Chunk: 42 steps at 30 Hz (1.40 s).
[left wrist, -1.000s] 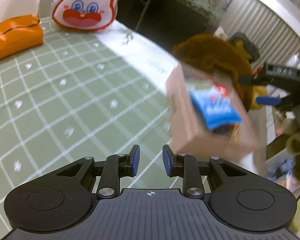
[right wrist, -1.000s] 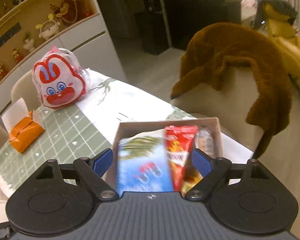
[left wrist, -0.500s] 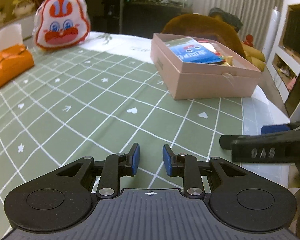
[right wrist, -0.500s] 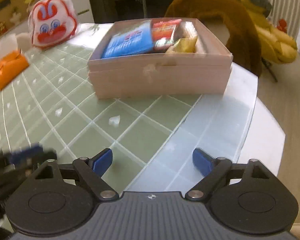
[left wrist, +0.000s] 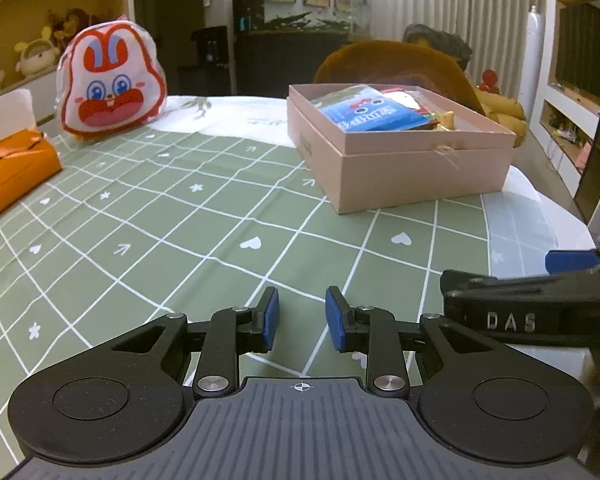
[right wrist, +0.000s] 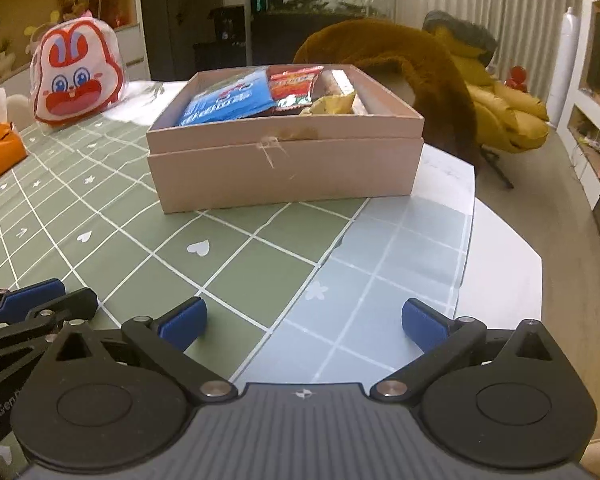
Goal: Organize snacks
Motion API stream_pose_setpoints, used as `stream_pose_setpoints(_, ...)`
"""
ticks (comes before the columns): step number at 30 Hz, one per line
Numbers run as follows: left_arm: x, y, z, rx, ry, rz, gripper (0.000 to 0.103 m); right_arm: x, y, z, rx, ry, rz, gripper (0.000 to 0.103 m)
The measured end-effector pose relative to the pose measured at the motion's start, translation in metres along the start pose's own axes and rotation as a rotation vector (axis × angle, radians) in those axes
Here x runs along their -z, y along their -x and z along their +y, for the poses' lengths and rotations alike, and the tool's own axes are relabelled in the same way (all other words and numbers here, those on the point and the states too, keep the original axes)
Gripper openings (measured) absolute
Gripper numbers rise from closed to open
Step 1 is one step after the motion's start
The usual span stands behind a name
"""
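The pink cardboard box [right wrist: 284, 168] stood on the worktop [right wrist: 260, 264], on the green checked cloth, with its open top showing the snacks. Inside the box lay a blue packet [right wrist: 228, 100] at the left, a red packet [right wrist: 294, 88] beside it, and a yellow wrapper [right wrist: 334, 105] toward the box's front right corner. Well to the left of the box sat a rabbit-faced bag [left wrist: 112, 88] and, nearer the camera on that side, an orange tissue pack [left wrist: 16, 168].

The left hand-held gripper [left wrist: 302, 318] hovered short of the box with its jaws nearly together and nothing between them. The right hand-held gripper [right wrist: 304, 320] hovered in front of the box; its jaws had just been opening and stood wide apart, empty.

The packets are judged light, soft and crinkly, with slick film that could slip or crush under a hard pinch; a hold on a sealed edge or corner would suit them best. The box is judged stiff but thin-walled, best taken across one side wall or by both opposite walls rather than by its rim alone.
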<state>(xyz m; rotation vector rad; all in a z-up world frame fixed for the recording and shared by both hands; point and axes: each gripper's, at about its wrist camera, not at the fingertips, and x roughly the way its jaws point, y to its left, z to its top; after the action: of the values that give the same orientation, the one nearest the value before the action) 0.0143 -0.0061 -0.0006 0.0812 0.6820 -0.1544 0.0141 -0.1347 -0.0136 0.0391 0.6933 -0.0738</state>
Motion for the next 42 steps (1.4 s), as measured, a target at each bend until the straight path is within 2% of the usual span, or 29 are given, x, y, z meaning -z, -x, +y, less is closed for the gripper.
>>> stream_pose_setpoints(2,-0.0007,-0.0007,0.0017,0.007,0.007,0.000,0.030,0.0030,0.0003,-0.0004,-0.005,0.006,-0.024,0.103)
stream_pose_setpoints(42,-0.0026,-0.0042,0.0030,0.020,0.016,0.001,0.031,0.0025,0.0004,0.0004,-0.005,0.005,-0.024,0.103)
